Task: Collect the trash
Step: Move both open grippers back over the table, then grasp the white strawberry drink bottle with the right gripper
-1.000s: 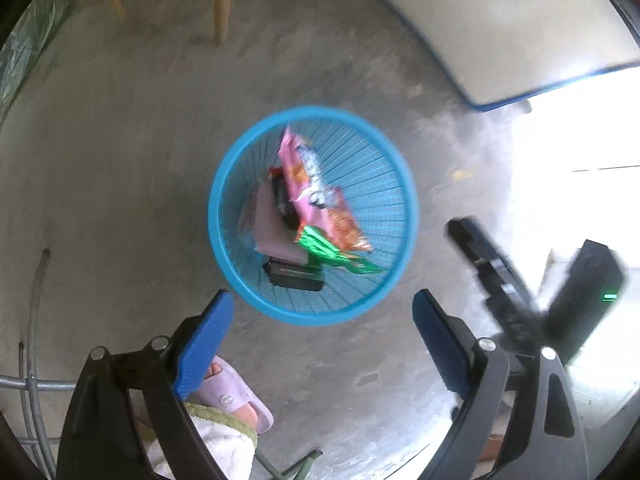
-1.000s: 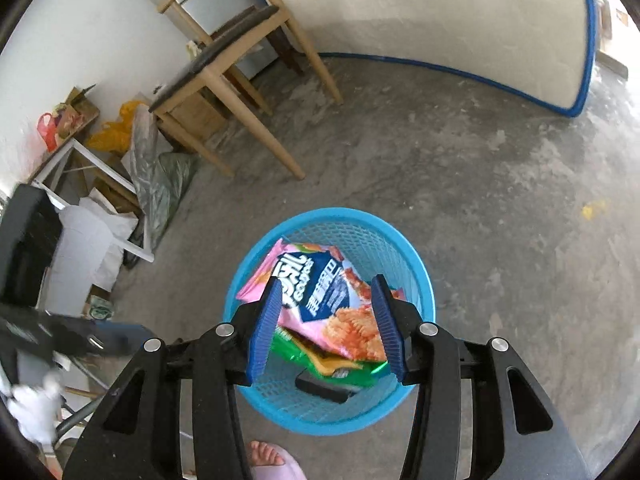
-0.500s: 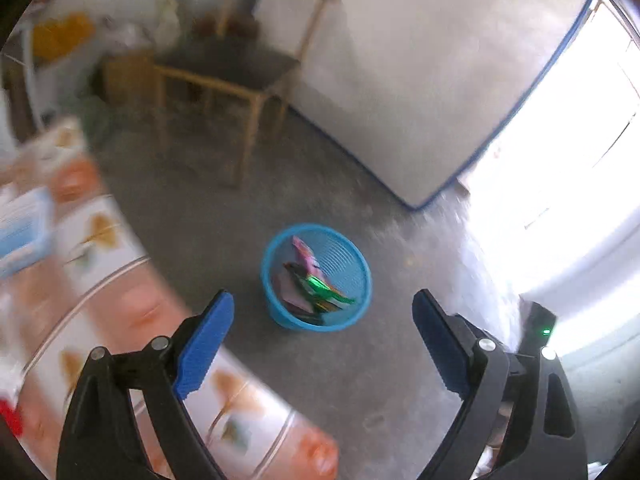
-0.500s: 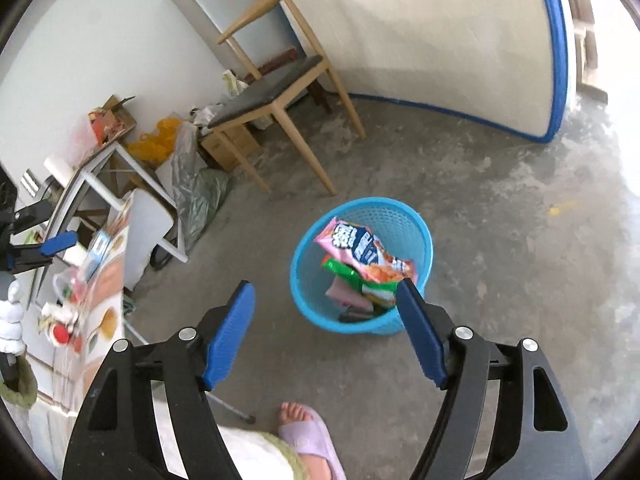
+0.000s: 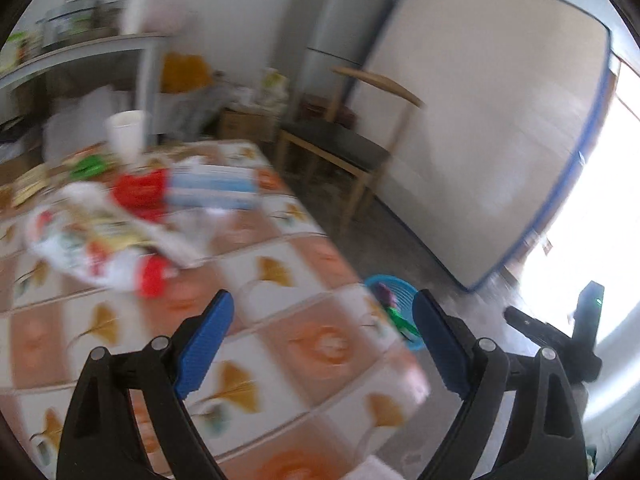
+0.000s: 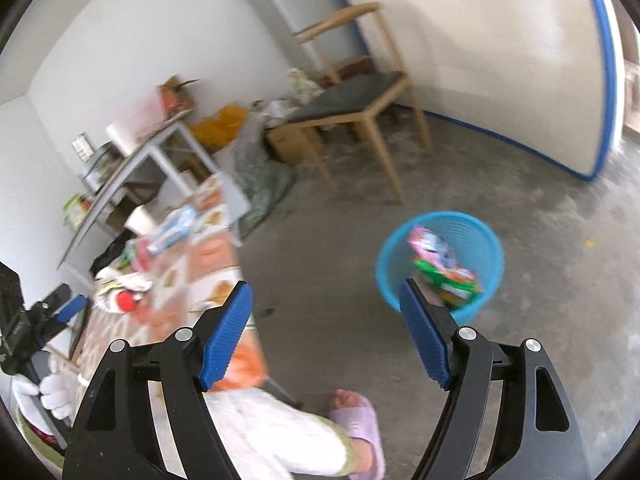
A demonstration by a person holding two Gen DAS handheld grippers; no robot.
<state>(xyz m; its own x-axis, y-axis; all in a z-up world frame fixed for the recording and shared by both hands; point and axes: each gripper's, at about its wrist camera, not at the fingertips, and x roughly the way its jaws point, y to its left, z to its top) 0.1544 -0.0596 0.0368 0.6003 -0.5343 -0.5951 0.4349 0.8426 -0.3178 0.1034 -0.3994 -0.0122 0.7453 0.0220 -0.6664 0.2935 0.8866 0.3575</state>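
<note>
My left gripper [image 5: 322, 300] is open and empty above a table [image 5: 280, 272] with an orange and white leaf-pattern cloth. Trash lies further back on it: a white and red bag [image 5: 92, 248], a red packet [image 5: 140, 190], a blue and white box [image 5: 212, 188], a white cup [image 5: 126, 132]. The blue basket [image 5: 384, 280] shows just past the table's edge. My right gripper [image 6: 324, 286] is open above the floor with nothing between its fingers. The basket [image 6: 388, 280] stands on the floor to its right, holding a pink snack bag [image 6: 430, 242] and green wrappers [image 6: 452, 280].
A wooden chair [image 6: 352, 112] stands behind the basket, and a blue-edged board [image 6: 480, 60] leans on the wall. A cluttered grey shelf [image 6: 132, 160] and bags fill the corner. A person's foot in a purple slipper [image 6: 360, 424] is beside the table.
Both grippers rose and tilted up from the basket. The left swung over to the table. The right's jaws widened and the pink snack bag between them now lies in the basket.
</note>
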